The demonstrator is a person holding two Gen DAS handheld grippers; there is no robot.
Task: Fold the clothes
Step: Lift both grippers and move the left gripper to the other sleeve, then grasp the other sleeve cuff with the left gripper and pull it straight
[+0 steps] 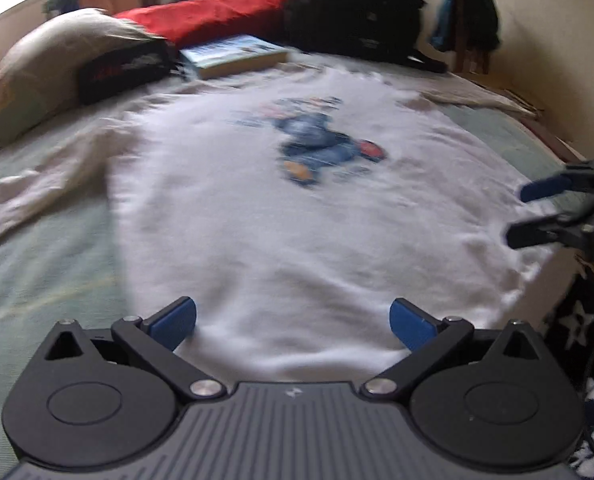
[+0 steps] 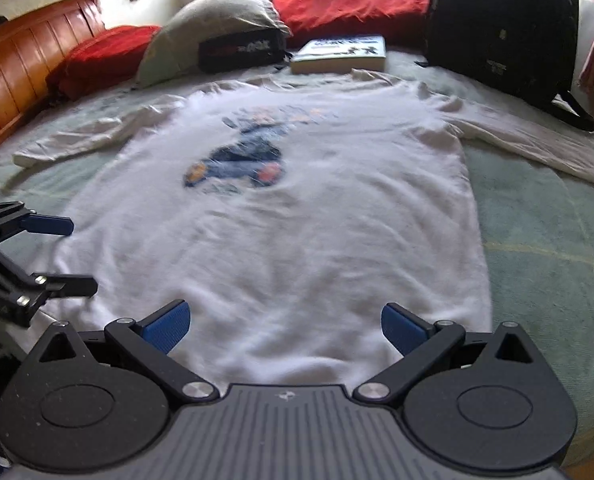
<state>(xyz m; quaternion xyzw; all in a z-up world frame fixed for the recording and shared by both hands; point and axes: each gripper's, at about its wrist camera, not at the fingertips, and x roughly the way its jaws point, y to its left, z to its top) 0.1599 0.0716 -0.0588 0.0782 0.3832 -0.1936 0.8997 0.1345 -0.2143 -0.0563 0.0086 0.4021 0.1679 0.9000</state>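
Both tools spread wide, gripping nothing — left tool (image 1: pixel 293 322) and right tool (image 2: pixel 285 326) hover at the hem of the white sweatshirt (image 2: pixel 281 216), flat on the bed (image 2: pixel 545 240). Risk: pinching one layer only, or snagging the sheet — fold skews.

Far bed edge blocked: pillow (image 2: pixel 213 20), book (image 2: pixel 341 54), backpack (image 2: pixel 501 20). Sweatshirt (image 2: pixel 277 220) flat, free above.
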